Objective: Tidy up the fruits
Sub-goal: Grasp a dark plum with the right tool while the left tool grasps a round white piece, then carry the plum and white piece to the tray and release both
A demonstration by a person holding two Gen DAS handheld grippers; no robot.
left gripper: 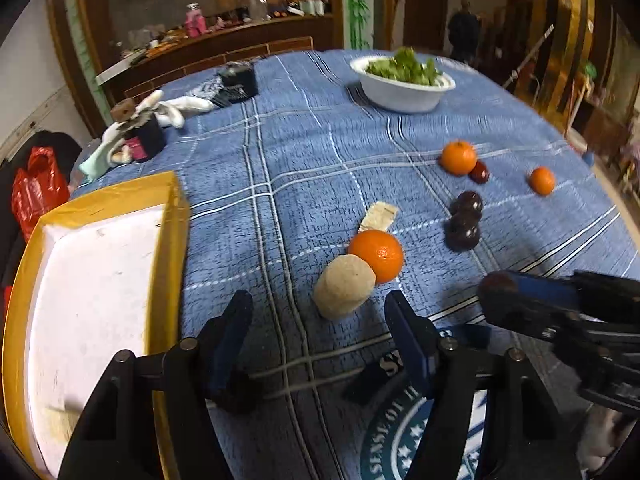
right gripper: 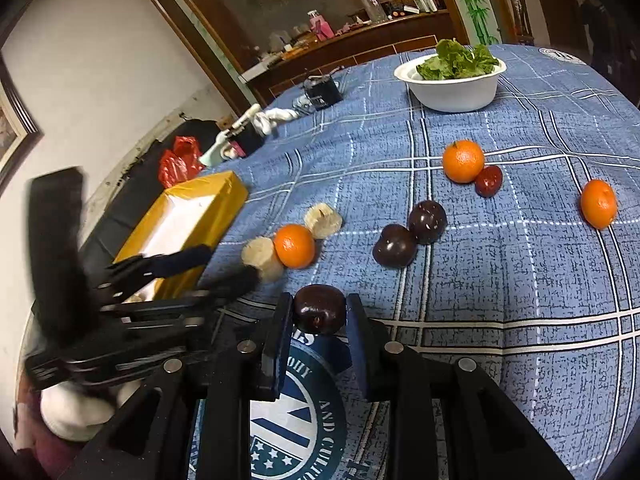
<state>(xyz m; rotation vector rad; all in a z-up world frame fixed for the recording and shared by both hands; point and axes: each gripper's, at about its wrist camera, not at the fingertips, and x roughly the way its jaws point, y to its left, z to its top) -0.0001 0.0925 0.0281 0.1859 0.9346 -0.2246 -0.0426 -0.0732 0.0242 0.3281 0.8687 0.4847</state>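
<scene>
While pinching a dark plum [right gripper: 319, 309] squarely across its middle, holds it in the right claw [right gripper: 318, 314] just above the counter [right gripper: 520, 280], over the round printed emblem [right gripper: 296, 420] at the near edge. Grips it at the widest part, most likely, to stop a smooth round fruit rolling out on the way.

Leaves two more plums [right gripper: 394, 246] touching each other farther out on the cloth. Leaves three oranges scattered too:
- a near orange [right gripper: 295, 246] flanked by two pale lumps [right gripper: 262, 258]
- a far orange [right gripper: 463, 161] against a small red fruit [right gripper: 489, 181]
- a lone orange [right gripper: 599, 203] well apart

Poises the left claw [left gripper: 316, 304] spread and empty, just beside the yellow box [left gripper: 172, 216] and aimed at the nearest pale lump, probably as the next pick. Cannot tell which fruit belongs in that box.
</scene>
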